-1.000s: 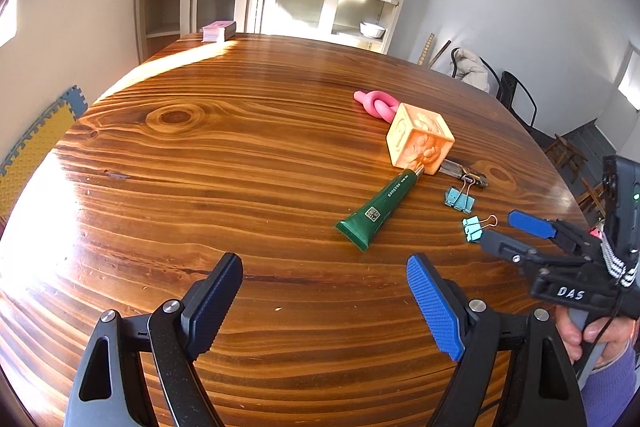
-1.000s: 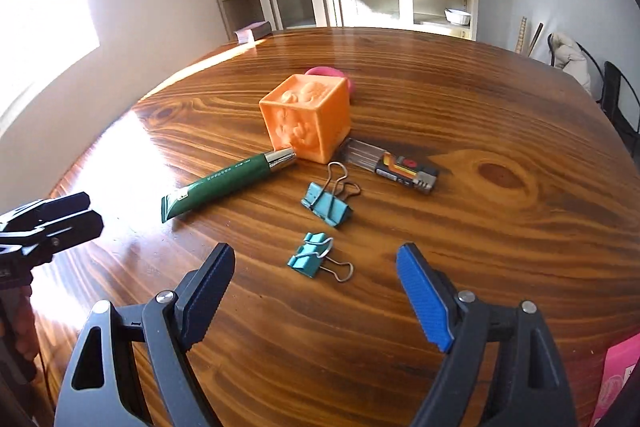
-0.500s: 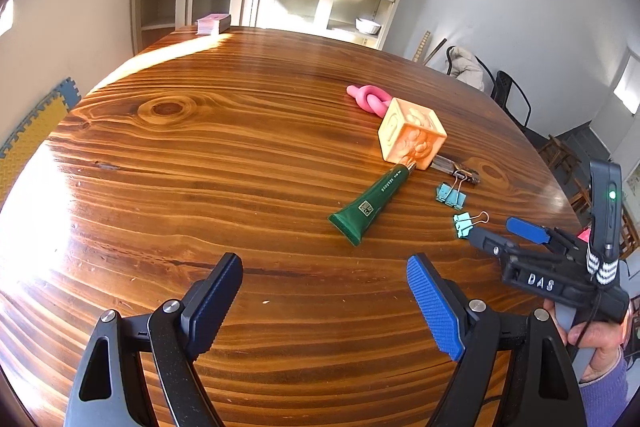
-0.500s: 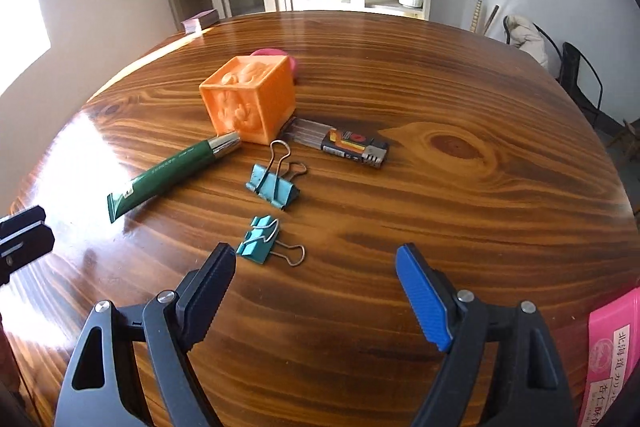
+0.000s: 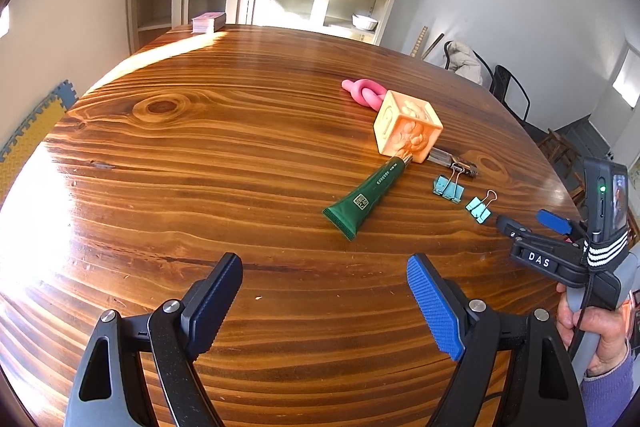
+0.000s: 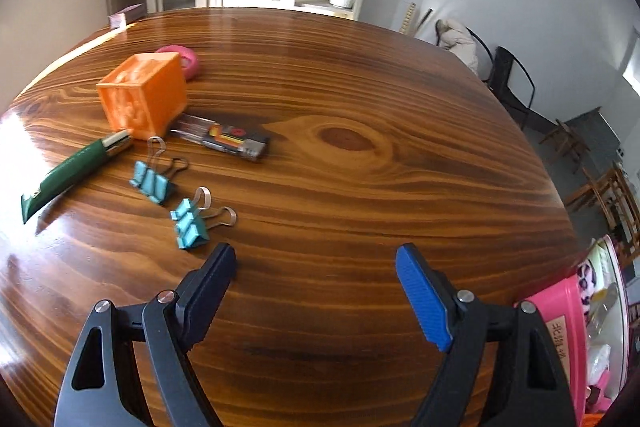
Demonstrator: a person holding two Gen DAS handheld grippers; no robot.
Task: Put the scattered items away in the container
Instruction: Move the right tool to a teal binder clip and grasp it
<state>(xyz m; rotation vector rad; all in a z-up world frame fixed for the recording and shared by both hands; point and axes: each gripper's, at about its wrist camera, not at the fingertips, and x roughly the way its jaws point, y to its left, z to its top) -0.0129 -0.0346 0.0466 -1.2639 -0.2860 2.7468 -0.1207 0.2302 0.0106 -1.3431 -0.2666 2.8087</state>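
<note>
Your left gripper (image 5: 325,301) and right gripper (image 6: 316,285) both have their jaws released, nothing between them. One clip (image 6: 191,221) lies just off the right one's tip, another clip (image 6: 152,181) beyond, then the tube (image 6: 76,169), cube (image 6: 144,97) and lighter (image 6: 224,139). The pink container (image 6: 568,327) sits at the table (image 6: 360,187) edge, far right.

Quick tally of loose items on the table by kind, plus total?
Teal binder clips: 2
Green tube: 1
Orange cube: 1
Pink twisted toy: 1
Dark clear-ended case: 1
Stack of cards at the far edge: 1
Total: 7
The pink container at the table's near right edge is not counted.
</note>
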